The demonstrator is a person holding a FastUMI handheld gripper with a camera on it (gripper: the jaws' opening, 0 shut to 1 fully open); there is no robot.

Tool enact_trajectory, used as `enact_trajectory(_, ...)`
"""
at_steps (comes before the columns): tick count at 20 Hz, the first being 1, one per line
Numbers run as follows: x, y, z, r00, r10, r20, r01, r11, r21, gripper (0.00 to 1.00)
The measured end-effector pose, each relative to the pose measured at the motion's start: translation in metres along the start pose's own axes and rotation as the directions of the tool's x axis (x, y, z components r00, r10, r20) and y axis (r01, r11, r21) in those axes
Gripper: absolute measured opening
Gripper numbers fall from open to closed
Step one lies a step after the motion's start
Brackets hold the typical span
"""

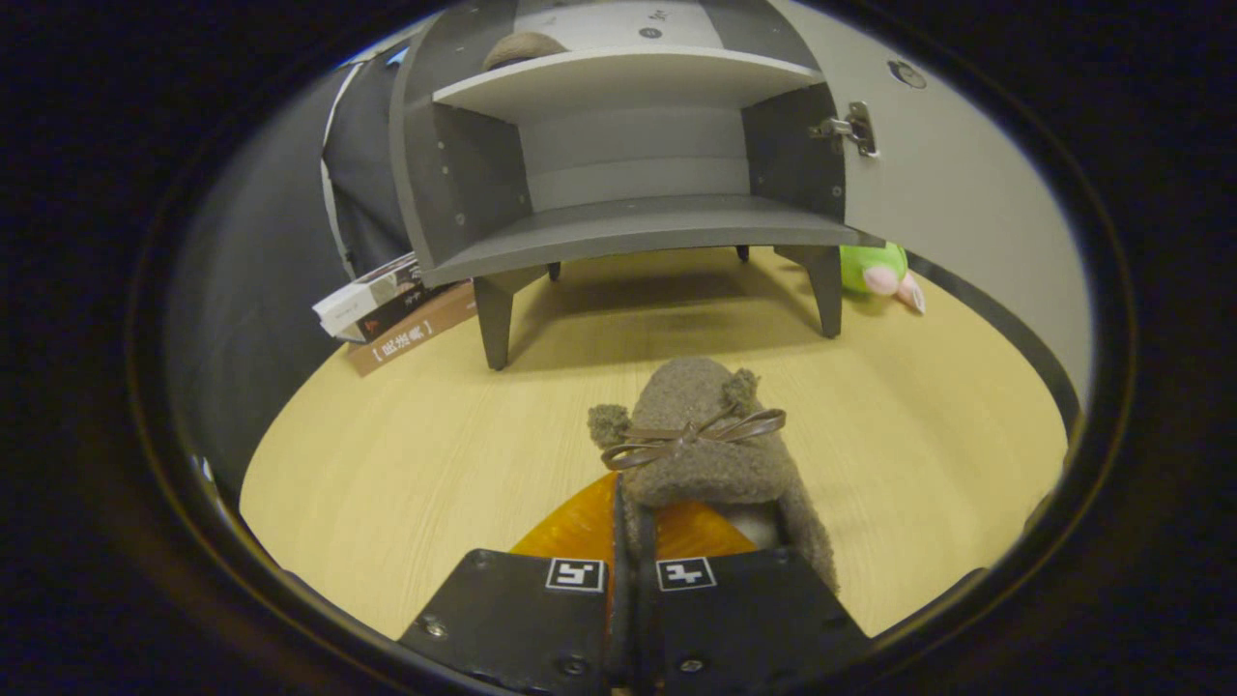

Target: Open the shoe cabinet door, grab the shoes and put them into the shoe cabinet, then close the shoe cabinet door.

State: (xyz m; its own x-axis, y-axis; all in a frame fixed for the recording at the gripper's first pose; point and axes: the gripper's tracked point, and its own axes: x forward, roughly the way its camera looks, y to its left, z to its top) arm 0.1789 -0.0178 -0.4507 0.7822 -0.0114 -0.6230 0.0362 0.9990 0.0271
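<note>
Clamping the heel wall of the fuzzy brown shoe [701, 445], the gripper [633, 541] had its fingers drawn almost together, one inside the opening and one outside. The shoe's long axis ran straight ahead of the fingers, toe and bow pointing away over the wooden floor [406, 454]. Directly beyond the toe stood the shoe cabinet [628, 227], well apart, its door [952, 184] swung open to the right. A second shoe [524, 48] already sat on the upper shelf; the lower shelf lay bare, so a forward, rising carry appeared to be required.
</note>
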Motion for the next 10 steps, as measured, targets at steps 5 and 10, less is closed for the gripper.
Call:
enact_trajectory(5, -0.029, 0.005, 0.026, 0.997, 0.022, 0.077, -0.018, 0.998, -0.057, 0.07)
enact_trajectory(10, -0.07, 0.005, 0.075, 0.984, 0.032, 0.178, -0.031, 0.999, -0.008, 0.07)
